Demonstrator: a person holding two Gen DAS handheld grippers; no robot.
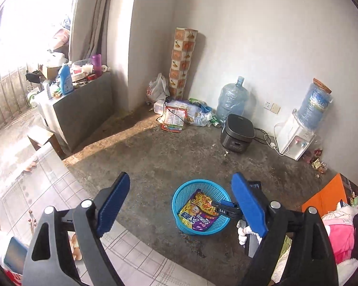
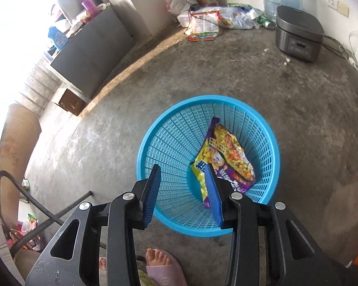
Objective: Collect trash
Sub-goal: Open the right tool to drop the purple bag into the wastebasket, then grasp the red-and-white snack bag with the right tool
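Note:
A blue mesh waste basket [image 2: 169, 143] stands on the concrete floor; it also shows in the left wrist view [image 1: 191, 188]. A purple and yellow noodle wrapper [image 2: 229, 157] lies inside it, also seen in the left wrist view [image 1: 200, 214]. My right gripper [image 2: 182, 181] is open and empty, its fingers just above the basket's near rim. In the left wrist view the right gripper [image 1: 223, 206] reaches over the basket from the right. My left gripper [image 1: 181, 186] is open and empty, held high above a tiled table edge [image 1: 59, 190], with the basket between its fingers.
A pile of wrappers and plastic bags [image 1: 181, 114] lies in the far corner by a patterned roll [image 1: 182, 62]. A rice cooker [image 1: 237, 133], water jug [image 1: 231, 100] and dispenser [image 1: 298, 140] line the wall. Small wrappers [image 1: 318, 163] lie beside the dispenser. My foot in a slipper [image 2: 164, 267] is near the basket.

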